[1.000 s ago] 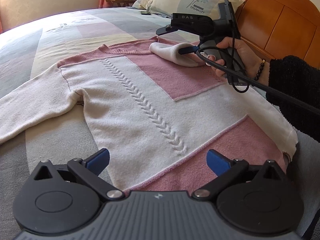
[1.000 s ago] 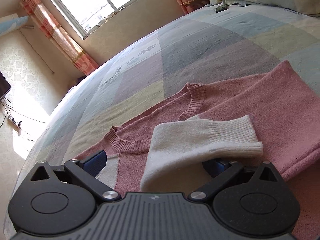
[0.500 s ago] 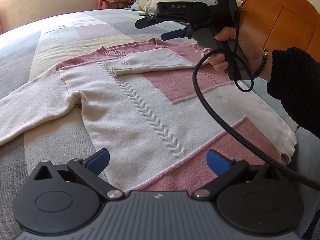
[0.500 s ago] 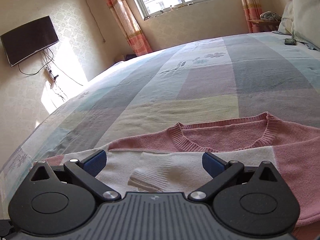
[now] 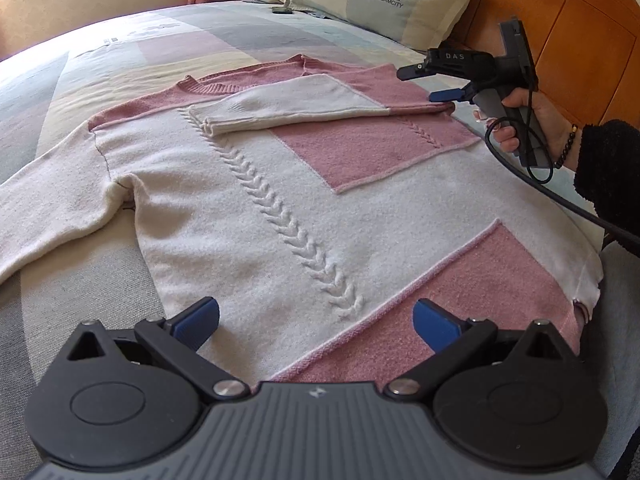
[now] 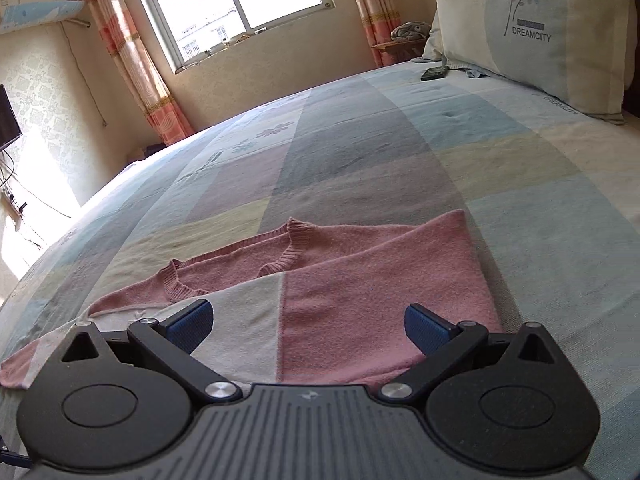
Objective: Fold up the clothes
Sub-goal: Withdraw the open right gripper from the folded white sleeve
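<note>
A wide bed (image 5: 168,36) with a patchwork cover of pale blue, grey and yellow blocks fills both views, and everything else sits in relation to it. Spread flat across the bed lies the sweater (image 5: 304,200), cream and pink in blocks, with a raised braid pattern running down its front and its neckline toward the far side of the bed. One sleeve (image 5: 296,108) is folded over the chest, its cream cuff lying near the braid; the other sleeve (image 5: 52,216) stretches out straight across the cover. At the head of the bed a pillow (image 5: 384,0) printed "DREAMCITY" leans against a wooden headboard (image 5: 580,24). The right gripper (image 6: 308,324), held by a hand (image 5: 532,120) in a dark sleeve, hovers at the folded sleeve's shoulder end, its blue-padded jaws spread wide with nothing between them. The left gripper (image 5: 316,320) hangs over the sweater's hem, its jaws likewise apart and empty. A small dark object (image 6: 434,74), too small to tell, lies on the cover near the pillow.
</note>
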`<state>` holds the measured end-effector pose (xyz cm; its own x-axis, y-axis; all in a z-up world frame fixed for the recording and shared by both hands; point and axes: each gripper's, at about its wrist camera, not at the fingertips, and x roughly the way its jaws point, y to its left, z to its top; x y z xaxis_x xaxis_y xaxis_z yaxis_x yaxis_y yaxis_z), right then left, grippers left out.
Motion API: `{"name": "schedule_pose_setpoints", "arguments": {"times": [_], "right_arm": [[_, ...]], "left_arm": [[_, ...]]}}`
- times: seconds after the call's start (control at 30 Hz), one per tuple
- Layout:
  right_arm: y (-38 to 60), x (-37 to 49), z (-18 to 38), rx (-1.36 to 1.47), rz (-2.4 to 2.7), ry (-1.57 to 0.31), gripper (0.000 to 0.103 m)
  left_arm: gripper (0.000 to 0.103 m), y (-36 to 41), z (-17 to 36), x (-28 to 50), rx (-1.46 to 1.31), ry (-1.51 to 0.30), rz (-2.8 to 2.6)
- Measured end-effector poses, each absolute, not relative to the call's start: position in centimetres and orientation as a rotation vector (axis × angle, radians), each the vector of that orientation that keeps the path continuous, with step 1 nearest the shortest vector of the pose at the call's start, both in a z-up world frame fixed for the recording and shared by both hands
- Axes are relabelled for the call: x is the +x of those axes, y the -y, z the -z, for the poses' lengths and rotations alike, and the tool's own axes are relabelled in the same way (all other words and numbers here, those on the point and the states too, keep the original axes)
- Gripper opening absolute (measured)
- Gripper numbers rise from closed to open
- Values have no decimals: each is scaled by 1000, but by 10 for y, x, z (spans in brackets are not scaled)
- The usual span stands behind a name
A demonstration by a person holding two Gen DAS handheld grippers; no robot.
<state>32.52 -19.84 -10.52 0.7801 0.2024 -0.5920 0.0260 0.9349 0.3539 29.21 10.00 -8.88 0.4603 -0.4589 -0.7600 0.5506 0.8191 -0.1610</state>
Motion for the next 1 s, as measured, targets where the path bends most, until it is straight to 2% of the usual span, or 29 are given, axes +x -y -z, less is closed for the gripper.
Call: {"name": "schedule_pose_setpoints", "arguments": {"times": [0.13,0.27,0.53,0.73,0.87,1.0], "right_arm": [[229,309,129,463,-103,-612,103],[230,302,111,473,-104,-597,103],[218,301,115,351,-61,-652,103],[171,283,99,225,-192,-669,103],[144,287,125,57,-156,-796,103],[137,265,125,38,-92,-791,103]], "left_arm": [[102,-89,87,296,108,-888,647],[102,-77,86,294,133,-880,673],[102,-78,87,295,134,-885,664],[102,-86,83,295,106,-870,648],[102,-86,81,293,105,-867,649],[102,-86,76,289,96,-846,665]]}}
